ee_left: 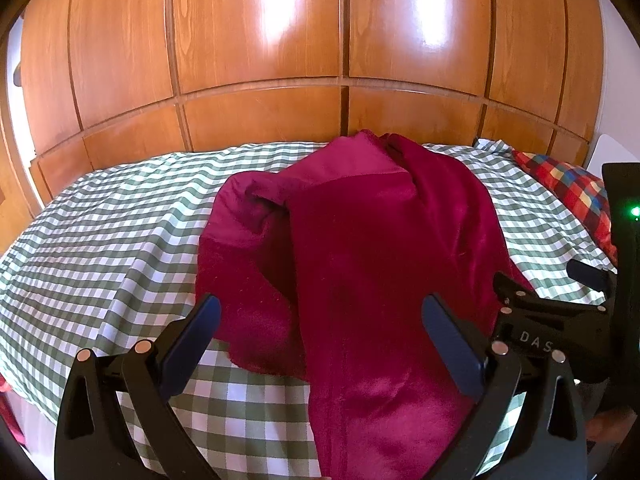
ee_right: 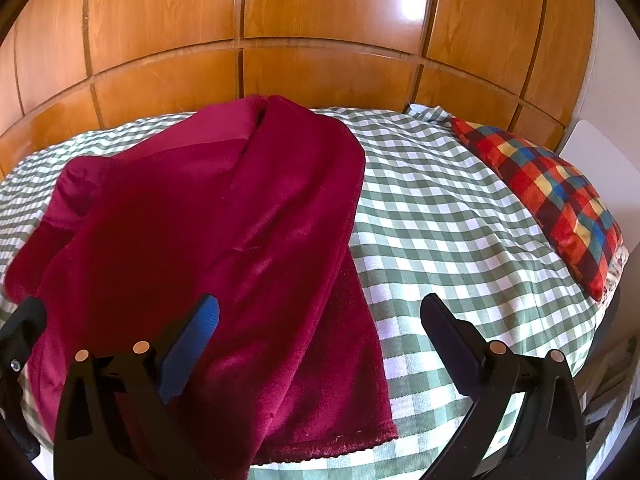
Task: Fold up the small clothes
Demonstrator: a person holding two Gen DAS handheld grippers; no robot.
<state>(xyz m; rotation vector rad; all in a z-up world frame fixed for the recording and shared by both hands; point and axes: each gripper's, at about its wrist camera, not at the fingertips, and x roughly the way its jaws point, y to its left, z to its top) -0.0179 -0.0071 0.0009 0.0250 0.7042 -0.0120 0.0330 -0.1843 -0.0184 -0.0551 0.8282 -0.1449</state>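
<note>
A crimson velvety garment (ee_left: 360, 248) (ee_right: 208, 232) lies loosely folded over itself on the checked bed (ee_left: 100, 220) (ee_right: 440, 220), running from the far edge toward the near edge, its hem flat at the near end.

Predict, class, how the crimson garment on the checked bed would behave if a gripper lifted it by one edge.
The crimson garment lies in soft rumpled folds, so it would probably droop limply. Its plush sheen suggests thick fabric, perhaps heavyish. Overlapping layers would likely slide apart.
</note>
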